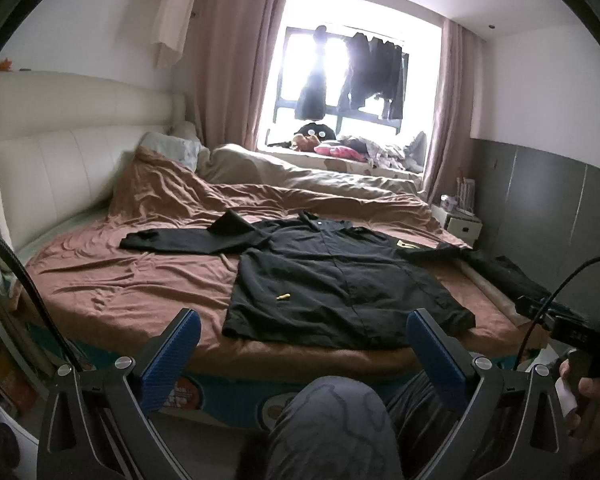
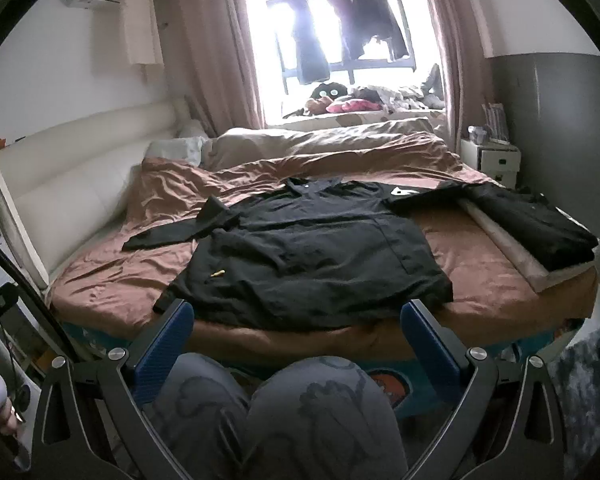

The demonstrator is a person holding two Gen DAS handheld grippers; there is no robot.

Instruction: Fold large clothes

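Black shirt (image 1: pixel 340 280) lies flat on bed (image 1: pixel 112 280) (no readable writing); left gripper (image 1: pixel 302 344) and right gripper (image 2: pixel 298 334) both released.

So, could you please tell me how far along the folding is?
Done: the black long-sleeved shirt lies spread flat on the brown bedsheet, sleeves out. In hand: nothing; the left claw and right claw are open, short of its hem. Left: every fold.
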